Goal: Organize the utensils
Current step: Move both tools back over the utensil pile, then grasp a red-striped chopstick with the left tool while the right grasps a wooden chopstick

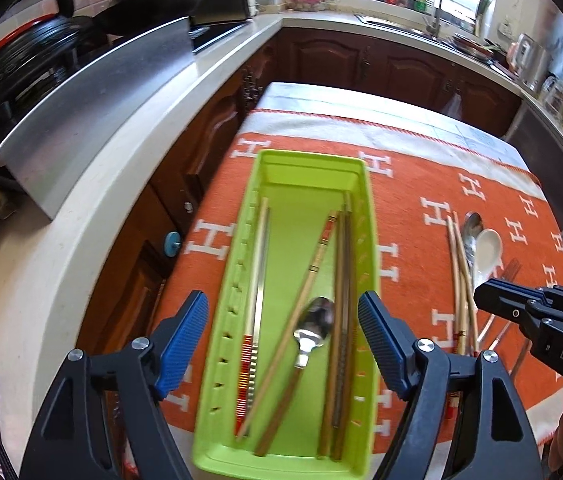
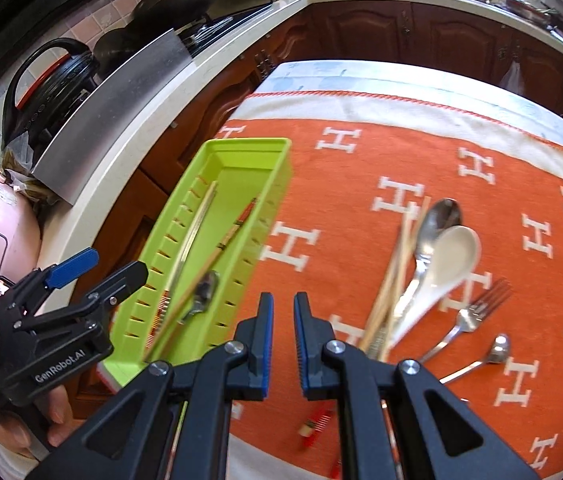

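Note:
A lime green utensil tray point(image 1: 313, 168) point(image 2: 249, 148) lies on the orange cloth. It holds several chopsticks point(image 1: 259, 264) and a metal spoon point(image 1: 313, 326) point(image 2: 203, 292). My left gripper point(image 1: 283, 344) is open and empty, its fingers spread above the tray's near end; it also shows in the right wrist view point(image 2: 101, 268). On the cloth to the right lie chopsticks point(image 2: 395, 268), a metal spoon point(image 2: 439, 216), a white ceramic spoon point(image 2: 447, 256), a fork point(image 2: 477, 312) and a small ladle-like spoon point(image 2: 495, 350). My right gripper point(image 2: 283, 340) is narrowly open, empty, above the cloth between the tray and the loose utensils.
The table point(image 1: 421, 120) is covered by an orange cloth with white H marks point(image 2: 361, 152). A white kitchen counter point(image 1: 129, 152) runs along the left with a steel panel point(image 1: 93, 108), pots and a wok. A sink and window are at the far end. A red-tipped chopstick point(image 2: 315, 424) lies under my right gripper.

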`<state>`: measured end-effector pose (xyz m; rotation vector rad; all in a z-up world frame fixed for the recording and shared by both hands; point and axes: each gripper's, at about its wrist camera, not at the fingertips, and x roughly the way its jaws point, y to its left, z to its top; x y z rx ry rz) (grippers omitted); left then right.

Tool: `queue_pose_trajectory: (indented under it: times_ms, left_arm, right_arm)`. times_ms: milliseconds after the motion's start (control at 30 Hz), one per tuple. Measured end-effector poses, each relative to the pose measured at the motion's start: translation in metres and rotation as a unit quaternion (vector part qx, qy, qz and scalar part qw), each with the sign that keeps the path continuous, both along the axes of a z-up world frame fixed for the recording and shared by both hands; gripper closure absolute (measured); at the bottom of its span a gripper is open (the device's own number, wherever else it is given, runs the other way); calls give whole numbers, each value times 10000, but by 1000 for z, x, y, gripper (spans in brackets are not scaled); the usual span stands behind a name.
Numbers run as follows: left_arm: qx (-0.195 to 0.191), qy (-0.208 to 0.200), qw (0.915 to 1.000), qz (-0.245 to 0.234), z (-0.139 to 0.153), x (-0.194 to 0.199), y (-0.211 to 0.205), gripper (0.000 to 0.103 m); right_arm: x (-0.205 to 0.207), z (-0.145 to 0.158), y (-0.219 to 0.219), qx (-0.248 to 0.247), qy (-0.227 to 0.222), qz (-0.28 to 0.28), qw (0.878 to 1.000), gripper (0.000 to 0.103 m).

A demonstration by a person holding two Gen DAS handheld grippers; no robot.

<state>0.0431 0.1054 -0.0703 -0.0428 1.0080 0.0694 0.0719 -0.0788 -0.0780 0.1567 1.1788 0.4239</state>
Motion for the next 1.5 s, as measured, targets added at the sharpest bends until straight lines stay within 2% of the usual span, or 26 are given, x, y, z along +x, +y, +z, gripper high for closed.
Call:
queue_pose_trajectory:
  times_ms: [200, 367, 733, 800, 933, 1033, 1100, 1233, 1367, 1500]
  left_arm:
    - [-59, 67, 9994, -321, -1, 3, -28, 27]
    - [-275, 160, 9979, -565, -4, 6, -47, 27]
    - [-464, 437, 9919, -1098, -21, 19, -93, 27]
    - [-467, 475, 9902, -1228, -26, 22, -105, 34]
    - [-551, 665, 9856, -1455, -37, 27, -125, 40]
    - [-675, 859, 9812, -1592, -48, 32, -138, 51]
    - [-742, 949, 9792, -1635, -55, 35, -144, 62]
    - [-915, 1152, 9753, -1650, -66, 41, -153, 70]
    - [-935, 1245, 9731, -1698, -73, 44, -163, 87]
    - [-891, 1230, 9728, -1750, -74, 47, -170, 87]
  right_arm:
    - [-9, -4, -30, -76, -89, -183, 9998, 93]
    - [-13, -8, -52, -110, -155, -347, 9992, 93]
    - [-19, -22, -93, 69, -104, -685, 9976, 93]
    - [-19, -27, -97, 99, -66, -704, 9974, 93]
    - [-17, -33, -101, 168, -27, -714, 9973, 93]
    - [-16, -36, -104, 198, -16, -741, 9971, 92]
    - [-15, -38, -108, 200, -18, -762, 9969, 92]
    - [-14, -42, -119, 215, -27, -869, 9960, 92]
    - [-12, -47, -131, 290, 30, -1017, 9944, 92]
    - [-12, -53, -140, 325, 99, -1114, 9932, 92]
